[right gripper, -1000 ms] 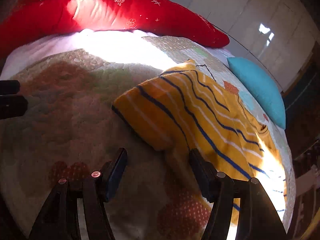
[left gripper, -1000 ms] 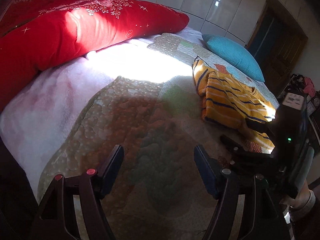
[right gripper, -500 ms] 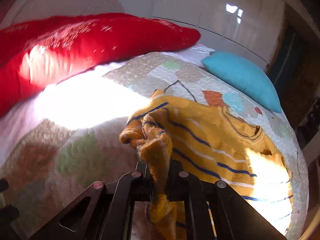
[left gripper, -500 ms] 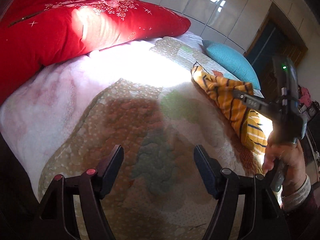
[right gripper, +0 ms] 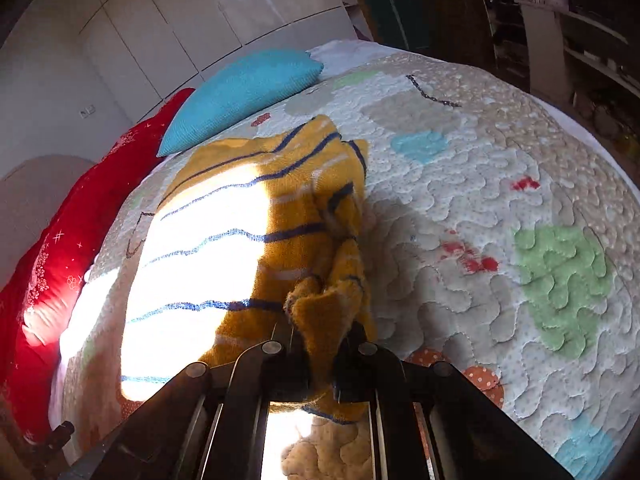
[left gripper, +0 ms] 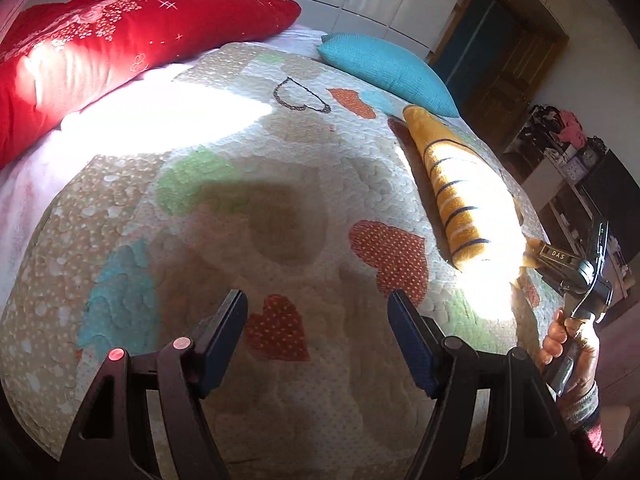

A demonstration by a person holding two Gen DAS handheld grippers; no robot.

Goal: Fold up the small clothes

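Lying on the quilted bedspread (left gripper: pixel 280 208) of the bed, the yellow striped sweater (right gripper: pixel 240 240) is resting toward the side nearest the teal cushion (left gripper: pixel 388 68), with a band of strong sunlight washing out part of its knit. The right gripper (right gripper: pixel 320 360) is clamping a bunched corner of the sweater: its jaws are drawn together with only the pinched fabric between them, and a tuft of yellow knit is standing up above the jaw tips. In the left wrist view the same gripper is appearing at the right edge, held by the person's right hand (left gripper: pixel 570 344), with its tip meeting the near end of the sweater, which is showing there as a long, narrow folded shape. The left gripper (left gripper: pixel 316 340) is hovering over a bare stretch of the bedspread, well apart from the sweater; its jaws are spread wide and are holding nothing, with red heart patches visible between them. A red pillow (left gripper: pixel 120 40) is lying along the far edge of the bed, beside the teal cushion. A dark wooden door (left gripper: pixel 500 64) is standing beyond the bed.
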